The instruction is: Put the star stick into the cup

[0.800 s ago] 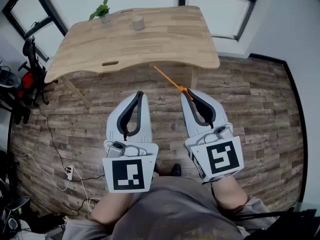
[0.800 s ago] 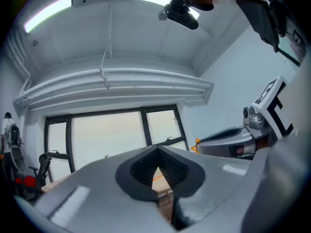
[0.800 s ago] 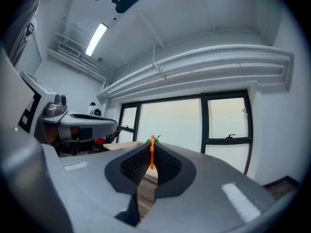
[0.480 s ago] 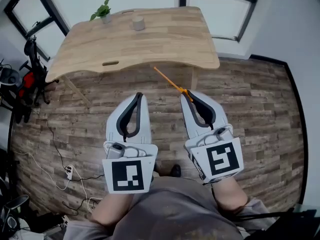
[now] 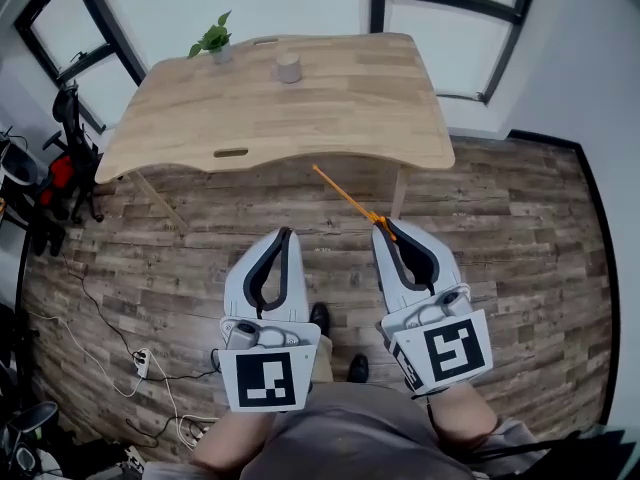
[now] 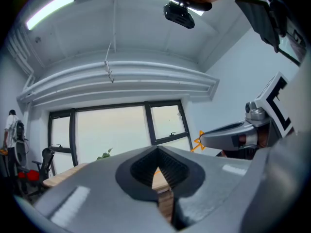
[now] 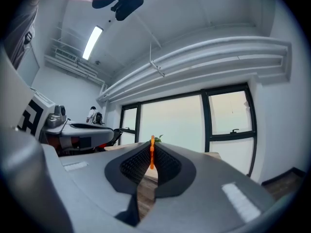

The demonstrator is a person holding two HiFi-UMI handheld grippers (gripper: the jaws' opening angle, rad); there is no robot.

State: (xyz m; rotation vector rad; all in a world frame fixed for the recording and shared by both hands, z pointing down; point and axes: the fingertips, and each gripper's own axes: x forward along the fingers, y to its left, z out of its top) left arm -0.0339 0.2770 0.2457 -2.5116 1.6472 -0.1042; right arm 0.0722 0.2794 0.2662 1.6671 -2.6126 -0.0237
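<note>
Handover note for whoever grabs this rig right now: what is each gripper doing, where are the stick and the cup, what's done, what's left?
Left hand-held gripper: shut, empty, over the floor.
Right hand-held gripper: shut on the star stick, which points toward the table.
Cup: on the table's far side, near the potted plant, well clear of the stick.
Done: stick in grip.
Left: probably step closer, lower stick into cup, release.
</note>
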